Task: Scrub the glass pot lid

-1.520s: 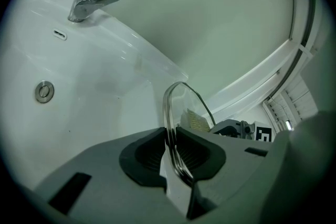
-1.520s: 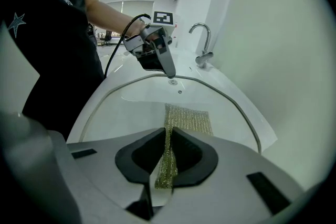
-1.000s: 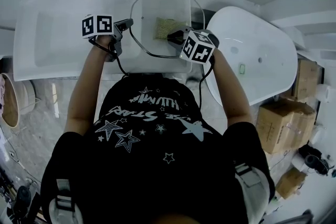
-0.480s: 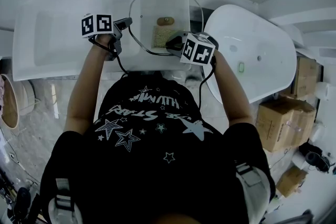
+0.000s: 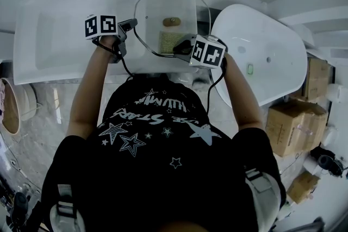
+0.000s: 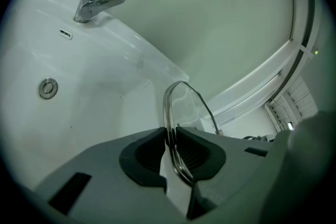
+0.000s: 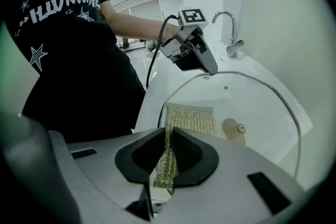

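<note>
Here the left gripper (image 6: 170,139) pinches the glass lid (image 5: 163,5) by its left rim, over the sink (image 5: 60,46). The right gripper (image 7: 169,134) clamps a scouring cloth (image 7: 191,119) against the lid's near part. Hard scrubbing could twist the glass out of that thin edge hold.

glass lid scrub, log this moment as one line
left gripper: shut on glass lid rim | right gripper: shut on scrub pad | pad: flat on glass beside knob | lid: held over sink

Right gripper (image 5: 178,46) has dragged the scouring cloth (image 5: 168,42) nearer — knob (image 5: 171,22) now uncovered
</note>
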Available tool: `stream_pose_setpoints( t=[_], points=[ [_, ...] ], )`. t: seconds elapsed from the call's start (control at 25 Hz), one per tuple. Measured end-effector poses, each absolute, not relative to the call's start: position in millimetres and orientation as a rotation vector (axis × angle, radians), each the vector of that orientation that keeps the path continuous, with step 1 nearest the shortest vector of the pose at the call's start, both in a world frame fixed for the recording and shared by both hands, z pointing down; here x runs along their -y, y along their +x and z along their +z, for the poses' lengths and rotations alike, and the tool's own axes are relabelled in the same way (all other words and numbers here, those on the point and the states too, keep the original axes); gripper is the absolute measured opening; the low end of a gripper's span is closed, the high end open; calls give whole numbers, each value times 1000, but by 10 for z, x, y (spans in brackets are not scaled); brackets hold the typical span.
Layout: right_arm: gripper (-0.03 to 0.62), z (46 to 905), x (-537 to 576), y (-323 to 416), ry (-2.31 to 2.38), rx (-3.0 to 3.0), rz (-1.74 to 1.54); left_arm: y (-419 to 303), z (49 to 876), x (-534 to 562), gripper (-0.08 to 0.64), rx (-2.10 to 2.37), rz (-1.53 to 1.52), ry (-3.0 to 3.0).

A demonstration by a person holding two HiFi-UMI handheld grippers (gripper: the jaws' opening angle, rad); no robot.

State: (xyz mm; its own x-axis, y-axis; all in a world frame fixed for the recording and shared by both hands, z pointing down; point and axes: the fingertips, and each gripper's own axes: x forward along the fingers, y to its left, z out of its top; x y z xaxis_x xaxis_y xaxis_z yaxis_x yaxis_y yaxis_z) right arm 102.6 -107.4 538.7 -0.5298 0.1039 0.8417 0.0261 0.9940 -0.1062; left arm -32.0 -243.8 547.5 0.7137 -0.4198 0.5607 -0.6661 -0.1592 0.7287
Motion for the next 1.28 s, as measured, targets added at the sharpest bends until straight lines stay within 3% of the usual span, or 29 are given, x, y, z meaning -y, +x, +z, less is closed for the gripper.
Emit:
stream_pose_setpoints(
  t=[0.4,0.76,1.28],
  points=[
    [44,5225,1292,1007,6,2187,21,-316,5468,2443,72,856,275,1793],
    [43,5140,1862,842,135,2124,-339,-300,5464,2419,72,858,277,1791],
    [40,5232,2664,702,182,2117,-388,-320,5481,2440,72,866,288,1774]
  ],
)
